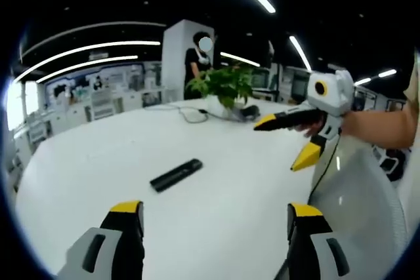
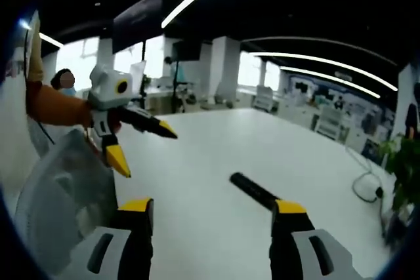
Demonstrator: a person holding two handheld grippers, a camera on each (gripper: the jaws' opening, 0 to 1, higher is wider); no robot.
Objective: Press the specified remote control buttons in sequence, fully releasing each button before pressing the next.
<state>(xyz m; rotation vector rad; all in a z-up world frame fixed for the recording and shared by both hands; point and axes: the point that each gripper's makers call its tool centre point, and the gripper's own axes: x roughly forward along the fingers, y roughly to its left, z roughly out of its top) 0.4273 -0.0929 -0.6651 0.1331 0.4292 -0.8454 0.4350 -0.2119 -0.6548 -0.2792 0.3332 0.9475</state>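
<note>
A slim black remote control (image 1: 176,174) lies flat on the white table (image 1: 85,155), a little beyond my left gripper (image 1: 215,218), whose yellow-tipped jaws stand wide apart with nothing between them. In the right gripper view the remote (image 2: 252,190) lies just past my right gripper (image 2: 213,211), close to its right jaw; that gripper is open and empty too. Each gripper shows in the other's view, held in a hand above the table's edge: the right gripper (image 1: 275,147) and the left gripper (image 2: 149,153), both with jaws spread.
A potted green plant (image 1: 223,83) stands at the table's far side with a cable (image 1: 190,115) and a small dark object beside it. A white chair back (image 1: 354,195) is near the table edge. A person (image 1: 197,60) stands behind the plant.
</note>
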